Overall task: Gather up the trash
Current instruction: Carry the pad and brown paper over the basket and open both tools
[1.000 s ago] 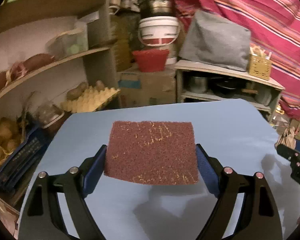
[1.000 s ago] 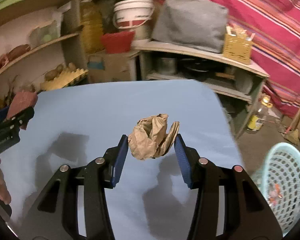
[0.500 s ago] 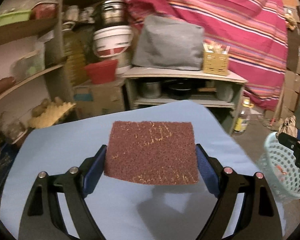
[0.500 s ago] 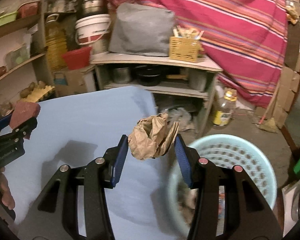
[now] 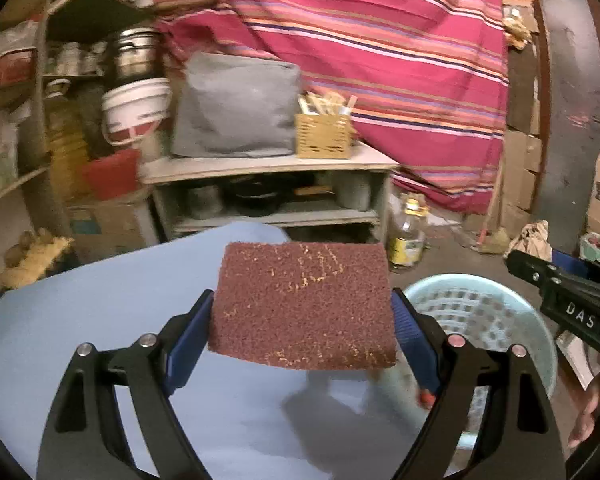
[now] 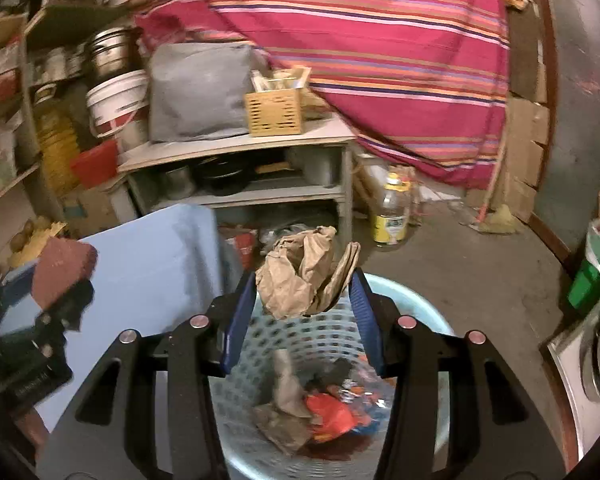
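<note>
Left hand-held gripper [image 5: 302, 334] clamps maroon scouring pad [image 5: 303, 304] over tabletop [image 5: 100, 312] edge. Right hand-held gripper [image 6: 302, 316] grips crumpled brown paper [image 6: 306, 270] above blue basket [image 6: 420, 308] w/ trash inside.

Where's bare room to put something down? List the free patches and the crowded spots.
Free: the blue table, bare from its far edge to the left gripper, and the floor between bottle and basket. Crowded: the basket's bottom holds trash; the shelf is full.
</note>
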Demonstrator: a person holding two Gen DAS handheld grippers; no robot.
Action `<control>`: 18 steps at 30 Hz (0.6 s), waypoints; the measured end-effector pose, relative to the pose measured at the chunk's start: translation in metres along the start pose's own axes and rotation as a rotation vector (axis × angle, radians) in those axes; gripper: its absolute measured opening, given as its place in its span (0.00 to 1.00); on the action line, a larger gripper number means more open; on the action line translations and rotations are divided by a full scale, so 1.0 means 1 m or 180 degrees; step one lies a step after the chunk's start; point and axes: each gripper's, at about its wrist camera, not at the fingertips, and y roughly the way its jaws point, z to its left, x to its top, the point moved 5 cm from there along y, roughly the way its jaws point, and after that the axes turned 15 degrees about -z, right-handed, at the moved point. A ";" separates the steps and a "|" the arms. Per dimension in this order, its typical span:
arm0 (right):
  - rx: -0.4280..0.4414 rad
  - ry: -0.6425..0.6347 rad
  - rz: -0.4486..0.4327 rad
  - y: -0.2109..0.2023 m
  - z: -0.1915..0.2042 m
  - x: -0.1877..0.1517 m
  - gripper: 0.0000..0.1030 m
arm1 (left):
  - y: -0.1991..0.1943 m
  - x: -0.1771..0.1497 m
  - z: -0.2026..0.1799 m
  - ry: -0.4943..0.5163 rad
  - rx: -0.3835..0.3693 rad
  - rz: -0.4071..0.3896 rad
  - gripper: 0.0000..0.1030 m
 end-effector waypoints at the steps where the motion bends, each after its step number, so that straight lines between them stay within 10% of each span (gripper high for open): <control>1: -0.0034 0.0028 0.0006 -0.001 -0.009 0.000 0.47 | 0.003 0.000 -0.010 0.0016 -0.0030 0.0008 0.81; 18: -0.0320 0.0374 0.0129 -0.019 -0.109 -0.018 0.47 | 0.048 -0.020 -0.116 0.0166 -0.0278 0.0181 0.82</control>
